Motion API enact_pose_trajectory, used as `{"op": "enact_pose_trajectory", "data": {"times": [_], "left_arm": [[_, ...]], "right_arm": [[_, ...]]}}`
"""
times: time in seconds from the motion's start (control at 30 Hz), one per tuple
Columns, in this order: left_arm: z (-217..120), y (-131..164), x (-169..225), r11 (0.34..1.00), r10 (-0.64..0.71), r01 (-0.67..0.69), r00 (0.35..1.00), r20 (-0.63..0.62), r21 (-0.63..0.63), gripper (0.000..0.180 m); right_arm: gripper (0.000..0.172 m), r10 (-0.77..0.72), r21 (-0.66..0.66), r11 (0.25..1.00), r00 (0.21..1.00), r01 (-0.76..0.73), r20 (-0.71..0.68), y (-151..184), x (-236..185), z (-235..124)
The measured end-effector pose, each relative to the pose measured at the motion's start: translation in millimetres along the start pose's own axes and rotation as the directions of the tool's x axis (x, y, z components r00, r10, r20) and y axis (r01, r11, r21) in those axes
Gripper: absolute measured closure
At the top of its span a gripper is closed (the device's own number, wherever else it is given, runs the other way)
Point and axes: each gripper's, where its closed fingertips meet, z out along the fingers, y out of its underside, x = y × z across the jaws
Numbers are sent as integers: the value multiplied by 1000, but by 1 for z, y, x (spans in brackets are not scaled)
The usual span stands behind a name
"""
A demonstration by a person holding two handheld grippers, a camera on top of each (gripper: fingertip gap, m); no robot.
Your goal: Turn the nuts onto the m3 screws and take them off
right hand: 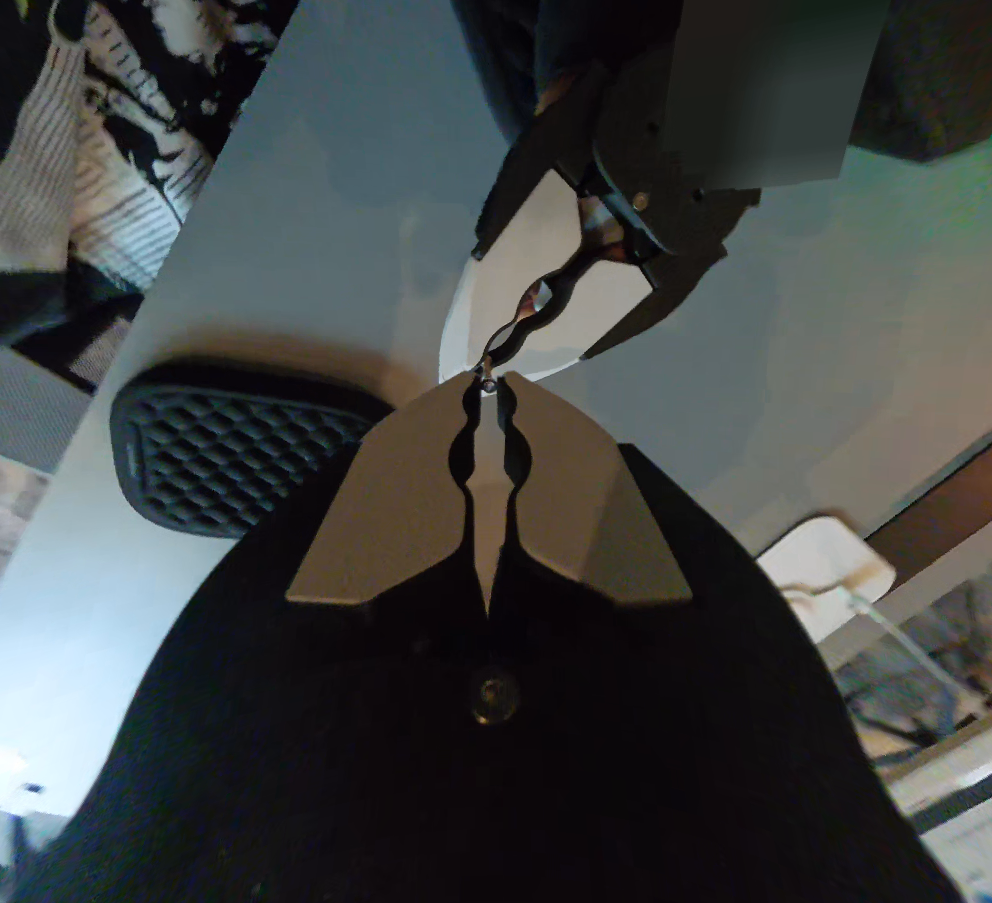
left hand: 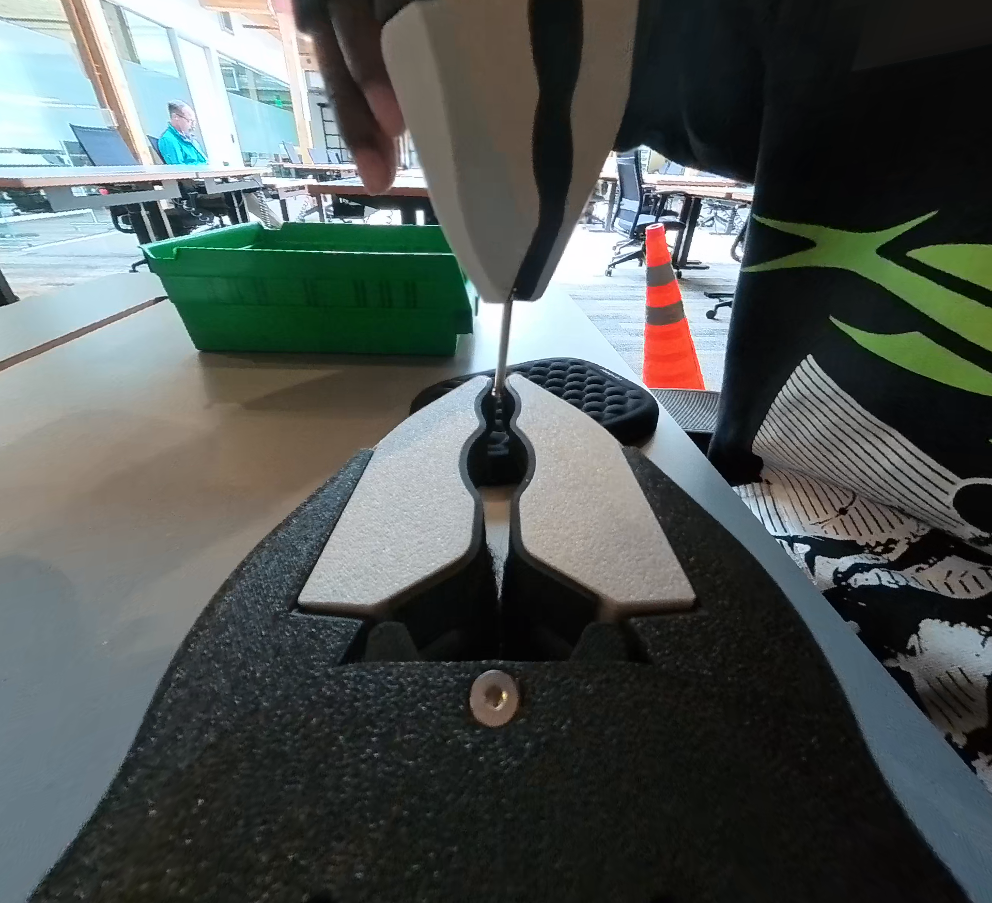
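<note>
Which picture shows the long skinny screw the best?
The left wrist view. There the screw shows as a long silver rod running between the two grippers' tips, with the green bin behind it. The right wrist view looks almost straight down it, so only a tiny shiny end shows where the tips meet.

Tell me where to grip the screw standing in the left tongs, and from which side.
Its upper end, from above: the screw stands nearly upright, lower end pinched in the left tongs, so only the shank above is exposed.
</note>
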Motion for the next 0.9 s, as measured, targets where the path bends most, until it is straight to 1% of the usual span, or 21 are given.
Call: {"op": "enact_pose_trajectory", "data": {"times": [0.03,0.1,0.13,0.2,0.27,0.3,0.33,0.37,0.4,0.43,0.5,0.57,0.63,0.7,0.73,0.77,0.83,0.9], "left_arm": [[0,0,-1,1000,1,-1,1000,11,1,180],[-1,0,-4,1000,10,-10,999,37,1,180],[-1,0,-5,1000,17,-17,999,51,1,180],[-1,0,-8,1000,29,-29,996,79,-8,180],[-1,1,-9,999,38,-37,996,86,-12,180],[-2,0,-9,999,36,-35,996,86,-9,180],[-2,0,-10,1000,30,-30,996,87,-4,180],[-3,-1,-11,1000,23,-23,996,90,2,180],[-3,-2,-12,1000,16,-17,995,98,9,180],[-5,-3,-14,1000,7,-9,994,105,19,180],[-8,-6,-21,999,-21,15,991,131,45,180],[-10,-8,-27,997,-53,43,987,150,66,180],[-12,-8,-30,996,-63,51,985,163,77,180],[-12,-9,-30,996,-56,43,983,173,78,180],[-12,-8,-30,996,-52,40,983,175,74,180],[-11,-8,-30,997,-50,38,983,175,68,180],[-11,-7,-30,997,-46,36,983,176,62,180],[-11,-7,-29,998,-45,35,984,174,61,180]], "right_arm": [[167,67,2,998,998,-67,-16,0,1,0],[167,233,8,973,971,-233,-47,1,3,0],[167,325,15,946,944,-324,-66,1,4,1],[167,512,26,858,853,-512,-102,5,6,1],[167,619,78,785,777,-615,-110,4,5,1],[164,650,107,760,750,-642,-121,4,6,1],[149,669,144,743,732,-654,-130,3,6,-2],[137,685,203,726,714,-657,-141,1,8,-6],[129,698,297,707,702,-642,-143,-4,10,-11],[126,714,404,677,682,-616,-156,-7,14,-17],[119,746,607,602,636,-518,-198,-5,21,-24],[118,778,790,494,590,-363,-216,-2,23,-26],[117,842,910,342,506,-233,-187,6,25,-25],[109,892,967,219,429,-132,-143,12,23,-25],[108,908,981,168,403,-94,-116,12,22,-25],[106,914,989,133,395,-68,-95,8,20,-24],[103,924,991,114,372,-65,-82,2,21,-18],[95,922,987,134,377,-88,-91,-5,25,-7]]}}
